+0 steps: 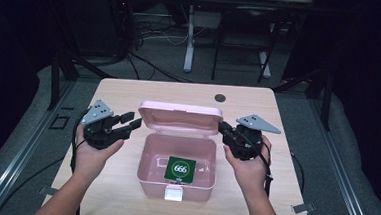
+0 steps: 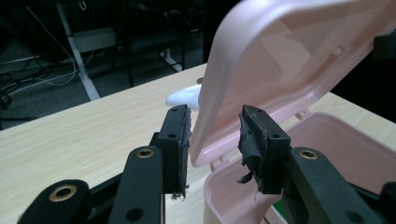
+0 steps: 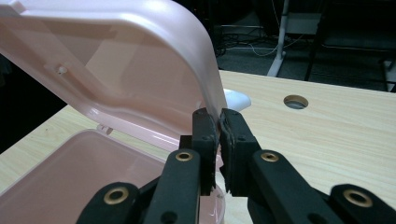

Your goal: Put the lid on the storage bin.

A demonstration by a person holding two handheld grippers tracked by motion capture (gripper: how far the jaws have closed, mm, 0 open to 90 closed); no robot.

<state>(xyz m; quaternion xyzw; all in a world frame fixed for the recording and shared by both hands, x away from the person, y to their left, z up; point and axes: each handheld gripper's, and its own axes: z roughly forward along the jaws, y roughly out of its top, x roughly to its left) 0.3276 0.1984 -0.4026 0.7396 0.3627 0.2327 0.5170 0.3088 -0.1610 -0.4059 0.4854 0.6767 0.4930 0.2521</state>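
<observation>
Nearest the high view camera, the person's forearms hold the left gripper (image 1: 130, 124) and the right gripper (image 1: 225, 131) beside a pink box (image 1: 176, 182) at the middle of the table (image 1: 129, 91). Inside lies a green card (image 1: 180, 169) reading "666". The left gripper view shows the jaws spread, the lid (image 2: 280, 60) edge between them untouched. The right gripper view shows the jaws pinching the lid edge.
</observation>
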